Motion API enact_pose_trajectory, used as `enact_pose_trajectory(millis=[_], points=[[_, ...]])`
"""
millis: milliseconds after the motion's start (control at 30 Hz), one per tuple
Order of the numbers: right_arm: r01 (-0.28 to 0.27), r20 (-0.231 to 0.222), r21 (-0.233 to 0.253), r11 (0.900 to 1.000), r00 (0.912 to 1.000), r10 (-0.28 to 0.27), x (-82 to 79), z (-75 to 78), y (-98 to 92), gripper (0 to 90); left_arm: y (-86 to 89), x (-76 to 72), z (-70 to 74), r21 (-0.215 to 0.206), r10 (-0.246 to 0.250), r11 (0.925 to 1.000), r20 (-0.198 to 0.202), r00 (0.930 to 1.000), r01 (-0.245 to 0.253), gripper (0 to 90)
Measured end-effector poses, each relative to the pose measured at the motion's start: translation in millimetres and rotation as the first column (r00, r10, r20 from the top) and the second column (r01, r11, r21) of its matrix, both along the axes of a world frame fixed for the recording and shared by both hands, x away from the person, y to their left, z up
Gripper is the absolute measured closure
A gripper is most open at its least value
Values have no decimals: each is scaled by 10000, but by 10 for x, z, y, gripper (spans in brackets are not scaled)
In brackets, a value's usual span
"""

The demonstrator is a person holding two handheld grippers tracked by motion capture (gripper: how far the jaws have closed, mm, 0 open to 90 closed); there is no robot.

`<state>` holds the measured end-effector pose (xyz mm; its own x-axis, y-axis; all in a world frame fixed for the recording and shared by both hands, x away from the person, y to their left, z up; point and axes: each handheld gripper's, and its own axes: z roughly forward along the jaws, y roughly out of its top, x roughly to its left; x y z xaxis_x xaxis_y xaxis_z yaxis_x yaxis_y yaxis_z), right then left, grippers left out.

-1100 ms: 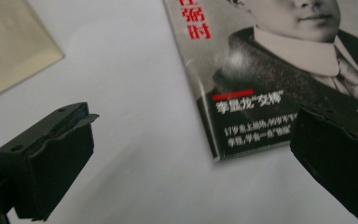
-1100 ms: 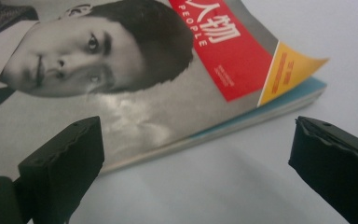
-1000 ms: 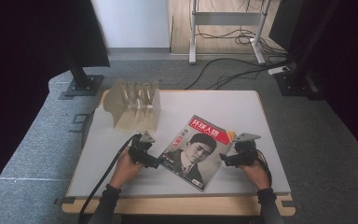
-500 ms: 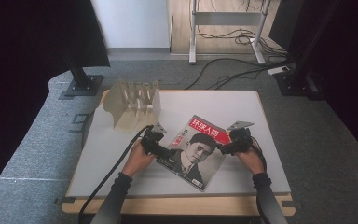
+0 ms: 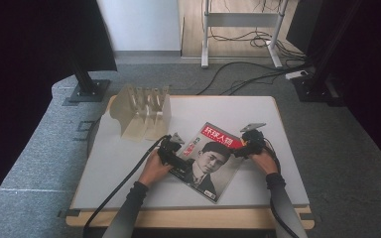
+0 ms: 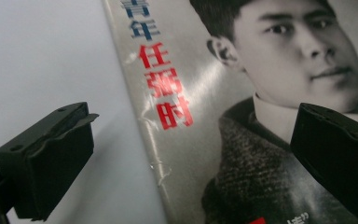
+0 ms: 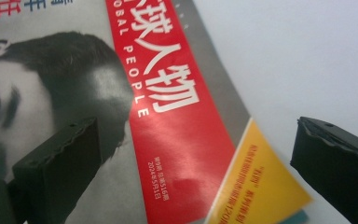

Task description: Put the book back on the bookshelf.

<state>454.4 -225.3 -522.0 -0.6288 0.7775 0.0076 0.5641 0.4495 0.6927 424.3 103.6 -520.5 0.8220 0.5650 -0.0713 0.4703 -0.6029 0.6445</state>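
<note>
Dark grey long sleeves are worn on both forearms, down to the wrists. The left hand-held gripper (image 5: 172,148) is black, topped by a grey three-cornered plate, and a thick black cable is trailed from it. The right hand-held gripper (image 5: 246,144) is likewise black with a grey plate. Blocky black jaws with notched, ridged inner edges are seen in both gripper views.

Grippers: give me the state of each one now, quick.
Left gripper: claw open, jaws straddling the magazine's left edge, holding nothing.
Right gripper: claw open, jaws straddling the magazine's corner, holding nothing.
</note>
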Motion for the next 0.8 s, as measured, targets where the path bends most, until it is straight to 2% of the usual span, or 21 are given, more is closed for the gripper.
enact_pose_trajectory(millis=[33,67,167,267,433,633,800], points=[[-96,-63,-11,10000,9999,96,5,-22,4,10,-15,-9,-24,59,-142,9999,-61,9999,142,0],[-168,-132,-2,9999,9998,168,6,-43,9,9,-32,-26,-40,157,-217,9996,92,9997,215,0],[-276,-224,291,9992,9994,283,5,-79,-4,13,-66,-63,-45,72,-343,9994,94,9994,342,0],[-279,-133,404,9988,9995,285,-21,-91,-12,15,-96,-111,-48,67,-564,9984,84,9984,564,0],[-188,-86,410,9990,9998,192,-91,-95,-11,16,-81,-176,-56,-5,-519,9987,152,9985,519,0],[-250,-109,370,9990,9996,254,-248,-92,18,14,-21,-331,-52,24,-599,9982,136,9981,598,0],[-240,42,514,9984,9997,238,-451,-110,56,13,56,-500,-55,-14,-658,9978,151,9977,658,0]])
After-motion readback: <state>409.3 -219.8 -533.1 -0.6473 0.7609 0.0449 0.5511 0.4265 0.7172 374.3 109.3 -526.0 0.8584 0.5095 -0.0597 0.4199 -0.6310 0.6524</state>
